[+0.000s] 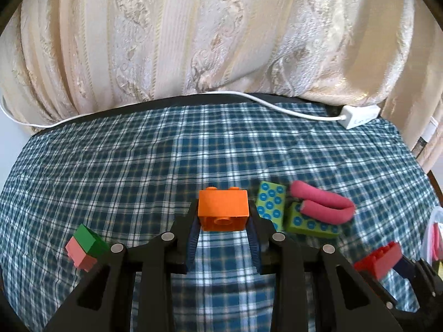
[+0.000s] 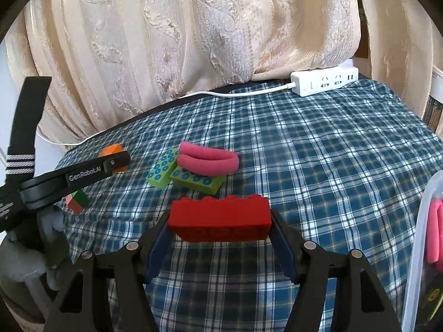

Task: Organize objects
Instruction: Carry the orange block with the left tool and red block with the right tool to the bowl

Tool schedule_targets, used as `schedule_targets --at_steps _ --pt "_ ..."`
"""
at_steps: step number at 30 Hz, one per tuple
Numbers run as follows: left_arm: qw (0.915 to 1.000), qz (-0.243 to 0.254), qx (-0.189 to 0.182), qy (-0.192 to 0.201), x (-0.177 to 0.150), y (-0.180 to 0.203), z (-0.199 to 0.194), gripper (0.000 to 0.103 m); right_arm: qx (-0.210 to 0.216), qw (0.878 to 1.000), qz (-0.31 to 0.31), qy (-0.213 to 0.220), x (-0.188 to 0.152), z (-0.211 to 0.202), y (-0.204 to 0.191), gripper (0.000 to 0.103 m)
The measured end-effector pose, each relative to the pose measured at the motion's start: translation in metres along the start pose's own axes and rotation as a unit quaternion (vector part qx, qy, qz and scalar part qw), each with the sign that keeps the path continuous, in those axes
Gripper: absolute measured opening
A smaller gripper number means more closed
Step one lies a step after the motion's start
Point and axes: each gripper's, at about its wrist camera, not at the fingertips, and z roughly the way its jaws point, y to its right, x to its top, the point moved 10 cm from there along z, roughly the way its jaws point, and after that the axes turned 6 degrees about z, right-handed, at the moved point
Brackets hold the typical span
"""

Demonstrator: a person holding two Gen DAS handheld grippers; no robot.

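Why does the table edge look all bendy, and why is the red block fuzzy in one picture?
Left wrist view: the fisheye lens curves the table edge, and the red block is smeared near the rim. Right wrist view: the same red block is sharp, and the edge is bowed too.

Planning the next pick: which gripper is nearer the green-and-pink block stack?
Left. The left gripper sits just beside the green-and-pink block stack; the right gripper is farther off.

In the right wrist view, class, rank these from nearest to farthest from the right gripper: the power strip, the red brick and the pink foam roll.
1. Red brick: clamped in the right gripper.
2. Pink foam roll: mid-table, resting on the green bricks.
3. Power strip: far edge, by the curtain.
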Motion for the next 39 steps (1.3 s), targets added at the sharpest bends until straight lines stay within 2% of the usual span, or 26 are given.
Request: schedule_targets --at_steps 21,30,39 --pt "0.9982 0.028 -0.049 0.02 -0.009 0.039 -0.044 0.032 -0.016 0.998 0.04 0.04 0.008 -0.029 0.02 0.07" --pt "0.9956 0.051 -0.074 0.025 -0.013 0.072 -0.06 0.032 -0.019 0.996 0.068 0.06 0.006 -0.07 0.044 0.07" --pt "0.9906 0.09 -0.101 0.022 -0.017 0.124 -0.071 0.032 -0.048 0.989 0.094 0.099 0.011 -0.125 0.092 0.07"
